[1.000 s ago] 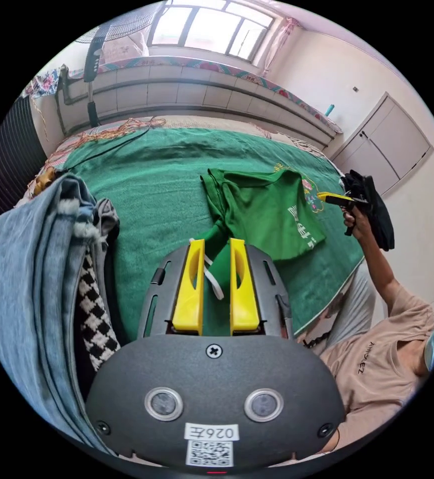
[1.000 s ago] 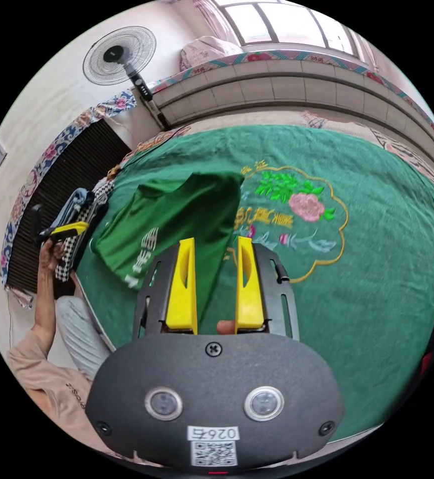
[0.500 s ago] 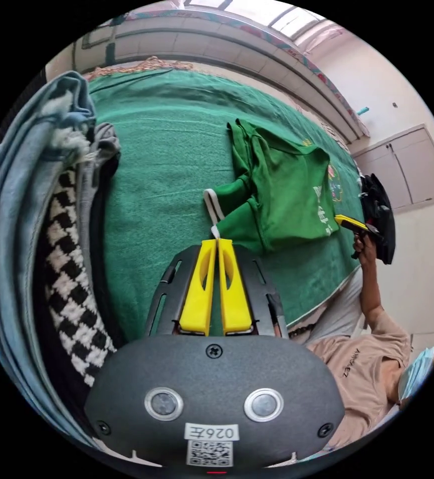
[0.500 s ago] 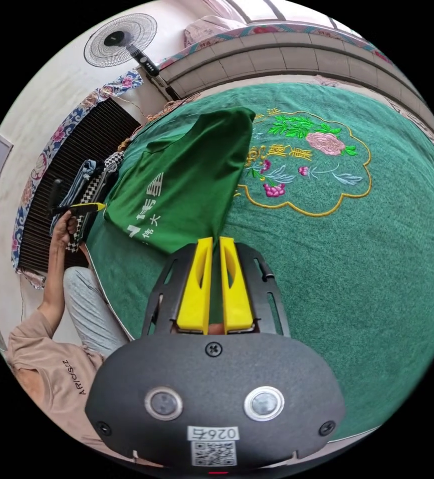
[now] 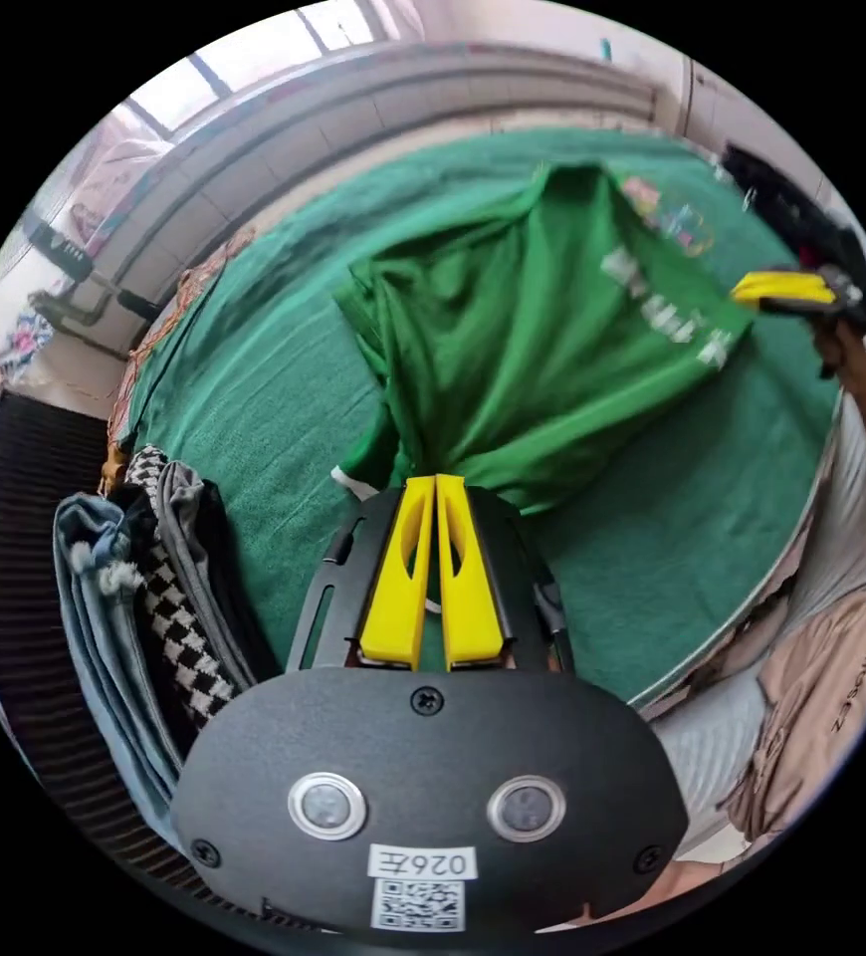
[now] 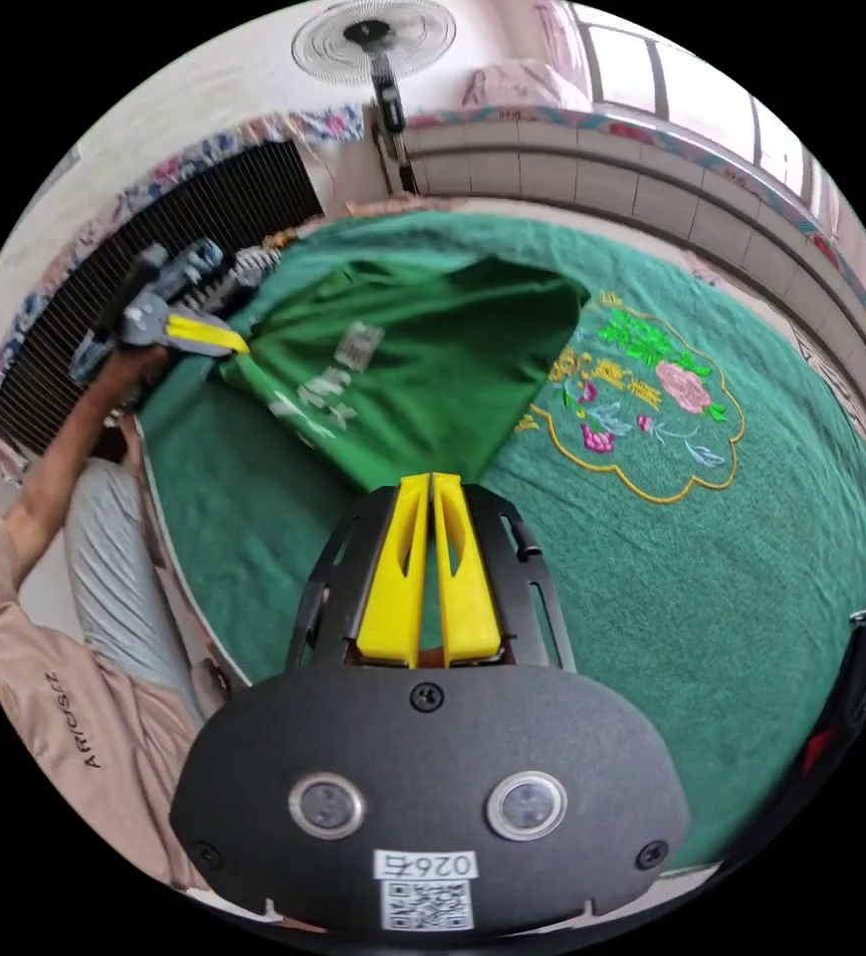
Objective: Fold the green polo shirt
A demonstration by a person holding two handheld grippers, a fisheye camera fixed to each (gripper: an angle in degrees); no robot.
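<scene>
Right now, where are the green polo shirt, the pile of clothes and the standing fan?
green polo shirt (image 5: 513, 349), left gripper view, on its wrinkled body.
pile of clothes (image 5: 144, 617), left gripper view, on the checkered piece.
standing fan (image 6: 373, 32), right gripper view, on the round head.

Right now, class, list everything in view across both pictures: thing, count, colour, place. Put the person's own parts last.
green polo shirt: one, green with pale print, lifted over the bed between both grippers
bed cover: one, green with embroidered flowers, spread on the bed
pile of clothes: one, blue, checked and grey, at the bed's edge
fan: one, pale, by the wall
left gripper: one, yellow fingers shut on the shirt
right gripper: one, yellow fingers shut on the shirt
person's top: one, beige, beside the bed
</scene>
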